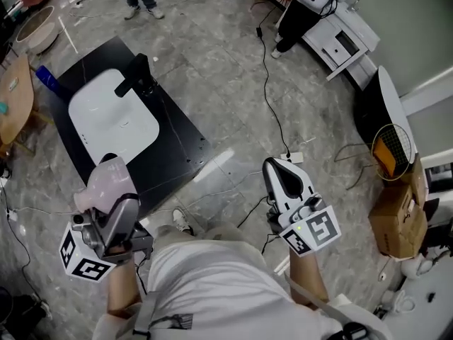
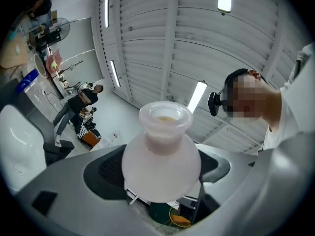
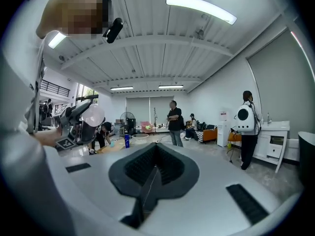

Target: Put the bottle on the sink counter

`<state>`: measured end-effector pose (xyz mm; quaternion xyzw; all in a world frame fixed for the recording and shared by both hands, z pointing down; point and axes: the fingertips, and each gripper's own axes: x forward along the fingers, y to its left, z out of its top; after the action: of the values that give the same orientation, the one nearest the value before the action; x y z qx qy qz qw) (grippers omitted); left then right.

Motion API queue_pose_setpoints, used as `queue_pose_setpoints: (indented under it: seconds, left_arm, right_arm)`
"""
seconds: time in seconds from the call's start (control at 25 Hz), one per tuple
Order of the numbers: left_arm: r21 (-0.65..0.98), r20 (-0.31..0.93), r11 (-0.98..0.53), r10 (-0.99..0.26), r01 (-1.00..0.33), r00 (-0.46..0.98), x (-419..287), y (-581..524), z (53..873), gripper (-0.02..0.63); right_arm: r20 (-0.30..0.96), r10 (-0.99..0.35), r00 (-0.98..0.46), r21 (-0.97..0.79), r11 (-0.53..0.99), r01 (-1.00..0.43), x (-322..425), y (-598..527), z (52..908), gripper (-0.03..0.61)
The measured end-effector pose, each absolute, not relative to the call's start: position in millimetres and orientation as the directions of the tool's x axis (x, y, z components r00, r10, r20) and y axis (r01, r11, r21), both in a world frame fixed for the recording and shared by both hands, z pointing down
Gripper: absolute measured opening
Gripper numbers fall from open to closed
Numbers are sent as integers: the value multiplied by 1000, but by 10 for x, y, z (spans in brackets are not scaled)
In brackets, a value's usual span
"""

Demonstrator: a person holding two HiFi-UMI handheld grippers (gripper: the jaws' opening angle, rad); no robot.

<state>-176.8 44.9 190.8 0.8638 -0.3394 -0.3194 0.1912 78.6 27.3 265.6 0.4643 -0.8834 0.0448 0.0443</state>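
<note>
Jaws hold bottle (image 2: 161, 156); left gripper view shows mouth (image 2: 165, 116)

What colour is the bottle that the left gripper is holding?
Pale, milky pink. The bottle shows best in the left gripper view.

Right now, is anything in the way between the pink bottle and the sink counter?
Nothing visible. The left gripper holds the bottle near the sink counter's bare edge; the faucet stands beyond the basin.

Bright ceiling strip lights (image 3: 201, 7) glare; fisheye edges darken.
</note>
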Motion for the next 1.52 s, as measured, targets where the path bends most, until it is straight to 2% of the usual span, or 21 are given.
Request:
queue_pose_setpoints:
  seconds: [0.44,0.84,1.52]
  left_arm:
    - [587,-376,-679,-711,-440,594,-1655,-254,2209,402]
    - [561,-322,-610,-784,-560,531,-1246,-582,2277,402]
    - [606,-146,-478,-852,-636,502,-1120,-715,3097,402]
  right_arm:
    - [175,-829,-532,-63,530,-846,860,-213,2863,10]
    - [170,-765,-621,-106,612,-784,1234,-752,2996,11]
    - [256,-671,-696,-201,667,-718,1077,-841,3647,11]
